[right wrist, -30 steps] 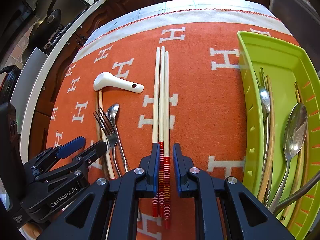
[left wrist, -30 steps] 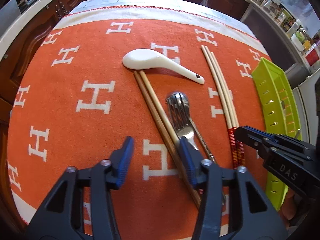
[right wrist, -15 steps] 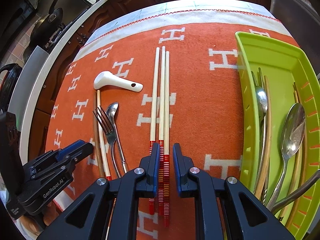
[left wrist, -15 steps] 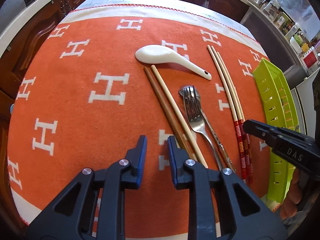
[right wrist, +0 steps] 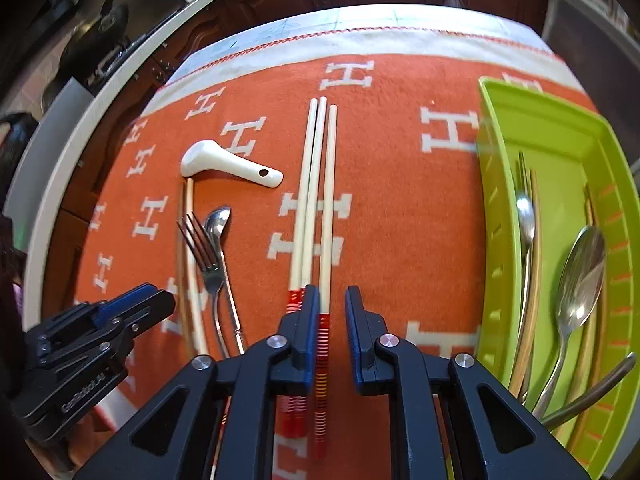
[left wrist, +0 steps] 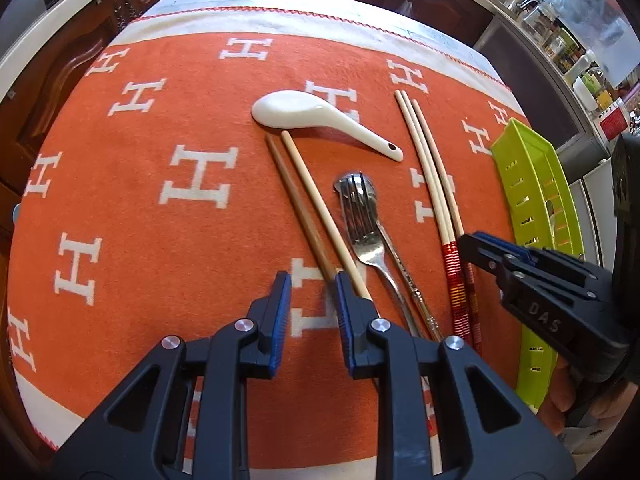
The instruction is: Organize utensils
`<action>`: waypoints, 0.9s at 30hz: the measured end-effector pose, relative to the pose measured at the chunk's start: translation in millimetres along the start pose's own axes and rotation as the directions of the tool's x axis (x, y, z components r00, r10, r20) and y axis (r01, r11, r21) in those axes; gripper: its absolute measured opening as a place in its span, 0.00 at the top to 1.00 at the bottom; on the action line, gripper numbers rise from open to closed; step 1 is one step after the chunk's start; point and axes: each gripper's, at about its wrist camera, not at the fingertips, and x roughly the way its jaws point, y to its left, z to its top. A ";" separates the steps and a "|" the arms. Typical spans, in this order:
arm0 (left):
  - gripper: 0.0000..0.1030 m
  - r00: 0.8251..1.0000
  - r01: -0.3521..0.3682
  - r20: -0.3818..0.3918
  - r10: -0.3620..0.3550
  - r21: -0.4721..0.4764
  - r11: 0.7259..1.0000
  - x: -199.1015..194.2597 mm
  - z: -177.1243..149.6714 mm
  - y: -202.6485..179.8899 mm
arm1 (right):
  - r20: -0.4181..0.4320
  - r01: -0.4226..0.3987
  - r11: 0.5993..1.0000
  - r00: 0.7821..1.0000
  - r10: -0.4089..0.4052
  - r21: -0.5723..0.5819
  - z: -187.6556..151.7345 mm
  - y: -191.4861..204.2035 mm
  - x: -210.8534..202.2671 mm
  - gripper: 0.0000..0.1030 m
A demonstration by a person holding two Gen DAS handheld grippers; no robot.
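Note:
On the orange mat lie a white ceramic spoon (left wrist: 320, 120), two plain wooden chopsticks (left wrist: 316, 216), a metal fork (left wrist: 362, 224) over a small metal spoon (right wrist: 218, 224), and three pale chopsticks with red-striped ends (right wrist: 316, 200). My left gripper (left wrist: 310, 308) is partly open and empty, its right finger beside the plain chopsticks. My right gripper (right wrist: 332, 320) is partly open over the striped ends; one striped chopstick lies between its fingers, two under the left finger. It also shows in the left wrist view (left wrist: 520, 264).
A lime green tray (right wrist: 492, 208) at the right holds several spoons, forks and chopsticks; it also shows in the left wrist view (left wrist: 528, 200). Dark wooden cabinets and a countertop surround the table. Jars and kettles stand at the far right.
My left gripper closed from wide open to a narrow gap, then widened a little. My right gripper opened slightly and shifted right, leaving the striped chopsticks on the mat.

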 end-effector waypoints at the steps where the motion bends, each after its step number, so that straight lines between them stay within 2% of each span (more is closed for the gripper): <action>1: 0.81 1.000 -0.004 -0.002 0.004 -0.001 1.000 0.7 0.1 -0.6 | 0.006 0.021 1.000 1.000 -0.020 -0.017 1.2 3.3 0.8 0.87; 5: 0.81 1.000 -0.007 -0.005 0.007 -0.002 1.000 2.7 1.6 -1.9 | 0.039 0.085 0.994 0.996 -0.083 -0.066 6.3 13.2 5.1 0.87; 8: 0.81 1.000 -0.014 -0.009 0.014 0.003 1.000 4.4 2.4 -5.2 | 0.053 0.102 0.992 0.994 -0.098 -0.081 7.2 15.6 5.6 0.87; 10: 0.81 1.000 -0.019 -0.014 0.019 0.014 1.000 6.3 2.0 -9.0 | 0.058 0.106 0.990 0.993 -0.101 -0.088 6.3 15.6 5.3 0.88; 12: 0.81 0.999 -0.025 -0.021 0.025 0.023 0.999 8.3 2.2 -12.6 | 0.056 0.109 0.991 0.993 -0.105 -0.077 5.5 12.9 4.6 0.94; 18: 0.81 0.997 -0.081 -0.009 0.082 0.071 0.994 10.7 -1.4 -23.3 | 0.049 0.089 0.994 0.995 -0.086 -0.056 -0.3 3.8 0.6 0.94; 19: 0.84 0.996 -0.088 -0.007 0.089 0.075 0.993 10.5 -2.1 -23.8 | 0.050 0.088 0.994 0.995 -0.085 -0.058 -1.0 3.6 0.6 0.94; 21: 0.88 0.995 -0.102 -0.005 0.103 0.080 0.992 9.9 -3.3 -23.1 | 0.047 0.061 0.997 0.997 -0.059 -0.046 -0.7 1.6 0.1 0.90; 23: 0.91 0.995 -0.100 -0.005 0.101 0.071 0.992 9.6 -3.5 -20.9 | 0.048 0.038 0.998 0.998 -0.036 -0.049 -0.8 3.4 0.2 0.80; 25: 0.93 0.996 -0.088 -0.004 0.088 0.063 0.994 9.1 -3.5 -18.2 | 0.058 0.053 0.995 0.997 -0.048 -0.081 -2.7 9.8 0.6 0.74; 27: 0.94 0.996 -0.084 0.004 0.084 0.059 0.995 8.4 -3.5 -14.2 | 0.075 0.084 0.992 0.994 -0.077 -0.096 -4.8 14.5 1.2 0.74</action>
